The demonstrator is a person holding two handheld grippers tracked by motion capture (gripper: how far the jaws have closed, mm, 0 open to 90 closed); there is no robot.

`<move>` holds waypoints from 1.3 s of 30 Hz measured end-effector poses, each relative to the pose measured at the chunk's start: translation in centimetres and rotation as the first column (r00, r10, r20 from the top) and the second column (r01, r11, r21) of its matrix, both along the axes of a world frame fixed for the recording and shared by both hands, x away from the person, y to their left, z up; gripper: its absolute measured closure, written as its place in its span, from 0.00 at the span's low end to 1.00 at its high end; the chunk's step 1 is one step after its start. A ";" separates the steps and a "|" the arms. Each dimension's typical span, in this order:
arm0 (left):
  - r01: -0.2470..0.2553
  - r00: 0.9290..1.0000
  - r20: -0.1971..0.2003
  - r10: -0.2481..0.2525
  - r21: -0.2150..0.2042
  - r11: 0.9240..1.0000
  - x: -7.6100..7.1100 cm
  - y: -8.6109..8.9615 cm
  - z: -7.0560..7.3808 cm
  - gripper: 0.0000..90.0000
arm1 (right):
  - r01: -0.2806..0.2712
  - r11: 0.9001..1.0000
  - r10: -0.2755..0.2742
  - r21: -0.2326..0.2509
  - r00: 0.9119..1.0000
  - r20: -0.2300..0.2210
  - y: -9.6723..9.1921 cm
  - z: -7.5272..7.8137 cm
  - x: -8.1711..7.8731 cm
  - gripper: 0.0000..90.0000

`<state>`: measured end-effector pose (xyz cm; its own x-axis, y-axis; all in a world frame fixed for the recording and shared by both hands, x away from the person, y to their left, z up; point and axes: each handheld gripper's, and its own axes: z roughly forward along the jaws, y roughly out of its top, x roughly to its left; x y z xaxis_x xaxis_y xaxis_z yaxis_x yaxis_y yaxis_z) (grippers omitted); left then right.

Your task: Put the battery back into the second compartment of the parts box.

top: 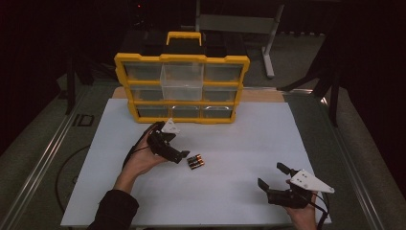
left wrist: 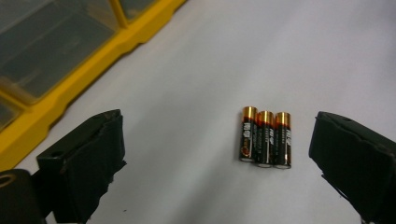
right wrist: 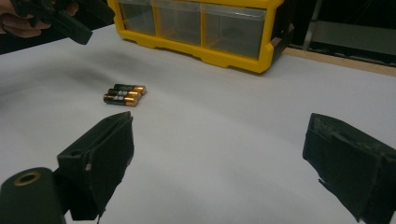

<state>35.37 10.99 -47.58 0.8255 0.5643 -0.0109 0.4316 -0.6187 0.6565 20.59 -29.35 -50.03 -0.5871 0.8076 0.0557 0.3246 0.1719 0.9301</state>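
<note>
Inspector: The left gripper [top: 183,155] hovers just beside the three batteries [top: 195,162], jaws spread wide and empty; the yellow drawer organizer [top: 182,60] stands behind.

Assessor: And the right gripper [top: 271,176]?

Inspector: Wide open, empty, well apart. Likely step: the left should straddle one battery squarely before closing, or neighbours may roll.

yellow drawer organizer [top: 182,88], three batteries [top: 195,161], white table [top: 230,187]

Glossy metallic batteries [left wrist: 265,138]; matt white tabletop [top: 230,143]; yellow plastic organizer [top: 182,87], clear drawers.
</note>
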 end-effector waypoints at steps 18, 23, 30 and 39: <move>0.036 0.998 -0.055 -0.032 0.068 0.997 0.8 -1.8 -1.4 0.15 | -0.009 1.000 0.009 -0.005 1.000 -0.007 0.1 -0.1 0.0 0.09; 0.039 0.997 -0.065 -0.035 0.069 0.997 1.0 -2.0 -1.7 0.16 | -0.009 1.000 0.009 -0.008 1.000 -0.009 0.1 -0.1 0.0 0.09; 0.050 0.995 -0.085 -0.044 0.076 0.996 1.2 -2.5 -2.4 0.19 | -0.012 1.000 0.011 -0.007 1.000 -0.009 0.1 -0.1 0.0 0.09; 0.090 0.990 -0.118 -0.082 0.067 0.994 1.2 -3.1 -3.3 0.45 | -0.016 1.000 0.016 -0.005 1.000 -0.005 0.1 -0.1 0.0 0.09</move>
<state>36.55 7.86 -50.90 0.8665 0.4942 -0.0704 0.4450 -0.7007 0.5577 20.60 -29.25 -50.11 -0.5999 0.7982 0.0544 0.3264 0.1821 0.9275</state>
